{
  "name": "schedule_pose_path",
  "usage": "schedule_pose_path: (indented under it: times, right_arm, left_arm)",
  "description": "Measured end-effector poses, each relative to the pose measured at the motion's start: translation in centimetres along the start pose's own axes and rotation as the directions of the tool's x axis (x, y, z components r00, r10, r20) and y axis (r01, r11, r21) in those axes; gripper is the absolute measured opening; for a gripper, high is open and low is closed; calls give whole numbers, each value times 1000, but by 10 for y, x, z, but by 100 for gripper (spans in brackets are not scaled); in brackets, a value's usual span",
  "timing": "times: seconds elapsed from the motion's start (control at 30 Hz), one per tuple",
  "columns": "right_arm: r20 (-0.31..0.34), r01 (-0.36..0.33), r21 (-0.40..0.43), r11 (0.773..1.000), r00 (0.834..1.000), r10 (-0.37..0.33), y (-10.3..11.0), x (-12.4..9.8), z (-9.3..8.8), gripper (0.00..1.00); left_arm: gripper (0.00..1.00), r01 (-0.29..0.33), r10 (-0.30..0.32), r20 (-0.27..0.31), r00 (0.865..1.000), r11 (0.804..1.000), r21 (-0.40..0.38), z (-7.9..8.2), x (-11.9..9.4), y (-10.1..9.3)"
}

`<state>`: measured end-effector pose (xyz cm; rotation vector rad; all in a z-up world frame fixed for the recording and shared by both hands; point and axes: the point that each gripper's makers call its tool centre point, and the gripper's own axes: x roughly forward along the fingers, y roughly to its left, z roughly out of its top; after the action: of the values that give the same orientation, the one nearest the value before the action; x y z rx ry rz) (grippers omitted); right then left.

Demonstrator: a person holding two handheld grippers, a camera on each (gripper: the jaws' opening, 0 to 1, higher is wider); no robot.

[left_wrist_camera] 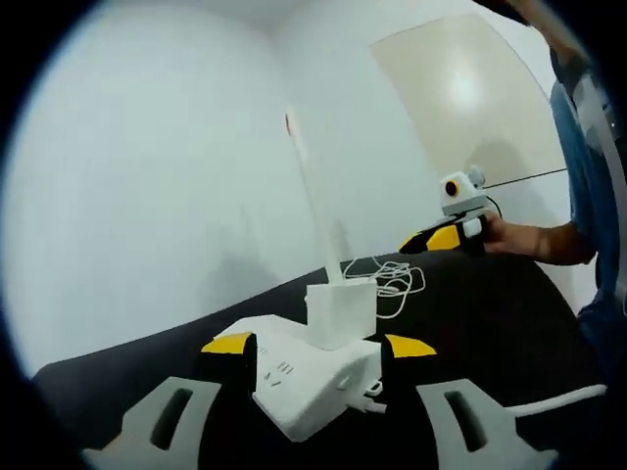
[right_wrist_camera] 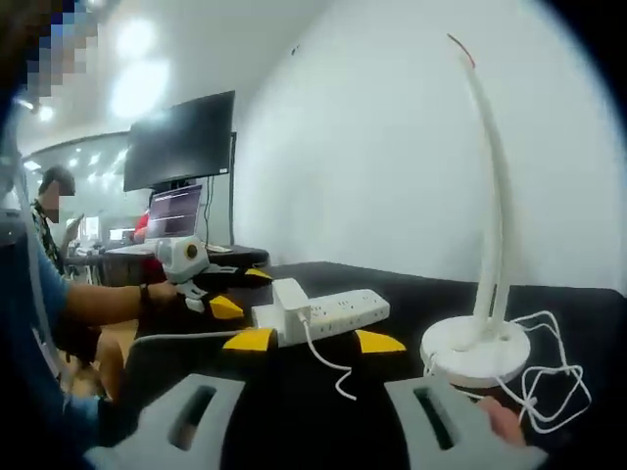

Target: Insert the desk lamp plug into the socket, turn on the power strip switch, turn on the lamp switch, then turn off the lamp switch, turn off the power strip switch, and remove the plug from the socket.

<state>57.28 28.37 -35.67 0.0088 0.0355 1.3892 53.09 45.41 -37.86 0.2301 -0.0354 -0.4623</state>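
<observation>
A white power strip lies on the black table, and my left gripper stands open with its yellow tips on either side of the strip's near end. The white plug block sits in the strip. Behind it rises the white lamp's thin stalk. In the right gripper view the strip and plug lie ahead of my open right gripper, which holds nothing. The lamp base stands to the right. The left gripper sits at the strip's left end. A hand holds the right gripper farther back.
The lamp's white cord lies coiled beside the base, and a loop runs from the plug across the table. A monitor and laptop stand on a far desk. White walls border the table.
</observation>
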Motion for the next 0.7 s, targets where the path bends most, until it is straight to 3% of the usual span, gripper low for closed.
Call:
schedule_pose_path:
  times: [0.23, 0.7]
  right_arm:
    - [3, 11, 38, 999, 1000, -11, -3, -2, -8, 31]
    - [-41, 31, 5, 1000, 999, -31, -1, 2, -18, 31]
  left_arm:
    - [48, 16, -16, -16, 1000, 1000, 3, -7, 1, -4]
    - [48, 45, -42, -72, 997, 998, 44, -19, 3, -12]
